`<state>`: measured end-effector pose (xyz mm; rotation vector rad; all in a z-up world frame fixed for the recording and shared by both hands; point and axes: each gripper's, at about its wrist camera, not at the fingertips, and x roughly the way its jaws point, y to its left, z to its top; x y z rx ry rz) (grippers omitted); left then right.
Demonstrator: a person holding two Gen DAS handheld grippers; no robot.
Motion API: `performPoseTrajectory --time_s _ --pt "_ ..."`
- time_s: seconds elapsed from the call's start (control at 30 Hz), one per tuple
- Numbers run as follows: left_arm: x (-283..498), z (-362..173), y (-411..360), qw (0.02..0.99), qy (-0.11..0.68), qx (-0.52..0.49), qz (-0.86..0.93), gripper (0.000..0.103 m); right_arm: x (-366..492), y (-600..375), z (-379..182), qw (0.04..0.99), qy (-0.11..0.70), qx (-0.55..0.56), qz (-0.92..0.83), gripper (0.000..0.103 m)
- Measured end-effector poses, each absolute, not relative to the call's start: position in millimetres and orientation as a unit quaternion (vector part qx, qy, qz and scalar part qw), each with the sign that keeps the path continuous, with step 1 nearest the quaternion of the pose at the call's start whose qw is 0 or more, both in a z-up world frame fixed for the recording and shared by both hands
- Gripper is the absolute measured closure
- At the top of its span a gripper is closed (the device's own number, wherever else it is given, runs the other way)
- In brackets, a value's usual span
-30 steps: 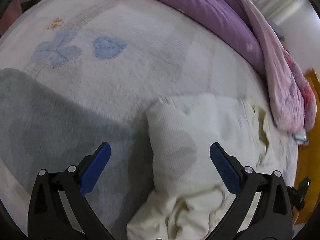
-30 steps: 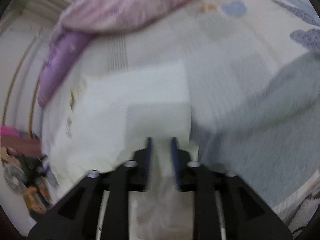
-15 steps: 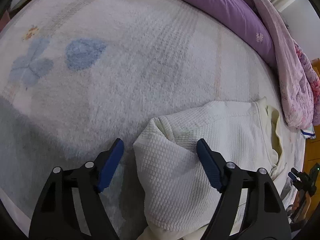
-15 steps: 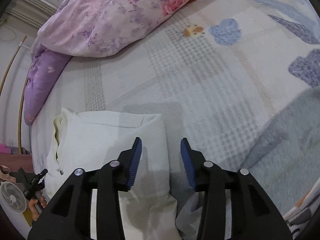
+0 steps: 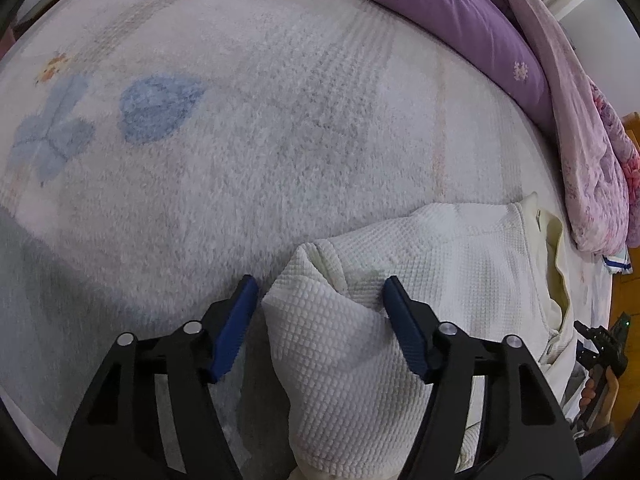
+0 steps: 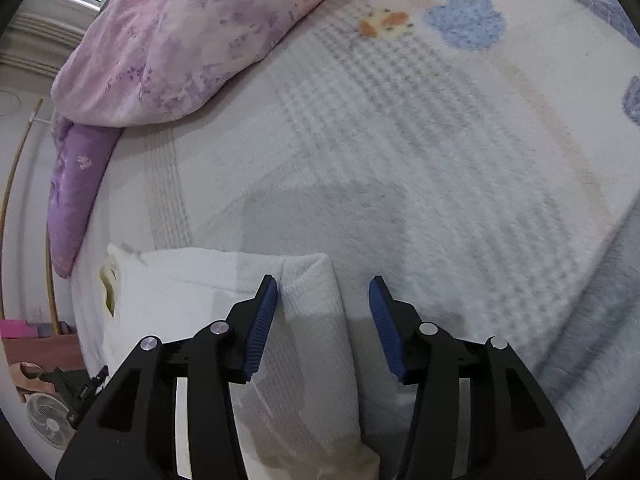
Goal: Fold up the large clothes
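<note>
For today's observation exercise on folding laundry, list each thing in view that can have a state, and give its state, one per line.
Cream garment: partly folded, lying on the blanket, a bunched fold standing up.
Left claw: open, straddling that fold; its jaws have just been closing.
Right claw: open, astride a folded edge, not pressing.
Floral quilt: heaped at the bed's edge.
Fleece blanket: spread flat.

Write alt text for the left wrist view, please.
The left gripper points down with its blue fingers closing around a raised fold of a cream waffle-knit garment, lying on a fluffy white blanket. A purple quilt lies behind.
</note>
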<state>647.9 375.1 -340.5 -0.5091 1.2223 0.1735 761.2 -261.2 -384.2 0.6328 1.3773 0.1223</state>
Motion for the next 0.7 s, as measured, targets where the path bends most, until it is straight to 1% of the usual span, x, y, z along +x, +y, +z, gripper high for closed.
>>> performPoseTrajectory --time_s 0.03,0.07,0.17,0.2,0.23,0.27,0.3,0.37,0.4,0.43,0.7 --pt "649 -340 375 0.787 0.565 -0.236 0.078 0.044 761 -261 -384 0.725 0.621 0.292 0.059 0.067" --pt "649 -340 375 0.787 0.565 -0.236 0.075 0.048 762 -259 -385 0.721 0.62 0.302 0.076 0.083" --pt "651 -341 377 0.787 0.564 -0.238 0.073 0.051 762 -248 -382 0.726 0.622 0.277 0.094 0.084" --pt "651 -341 376 0.789 0.563 -0.235 0.075 0.054 762 -248 -382 0.727 0.621 0.278 0.094 0.088" --pt "650 -340 376 0.79 0.562 -0.233 0.073 0.059 761 -250 -383 0.728 0.617 0.286 0.092 0.091" --pt "651 -340 374 0.792 0.561 -0.232 0.067 0.069 761 -251 -382 0.731 0.611 0.289 0.094 0.094" --pt "652 -340 373 0.793 0.559 -0.234 0.065 0.071 760 -249 -382 0.733 0.611 0.283 0.097 0.096" --pt "651 -337 372 0.796 0.555 -0.233 0.063 0.081 759 -247 -378 0.741 0.607 0.27 0.099 0.097" --pt "650 -333 369 0.802 0.549 -0.227 0.064 0.082 758 -247 -374 0.747 0.601 0.265 0.1 0.097" --pt "649 -327 368 0.811 0.538 -0.221 0.063 0.085 757 -247 -371 0.752 0.595 0.264 0.102 0.097" --pt "630 -285 360 0.839 0.492 -0.227 0.041 0.089 746 -258 -333 0.773 0.545 0.297 0.131 0.098"
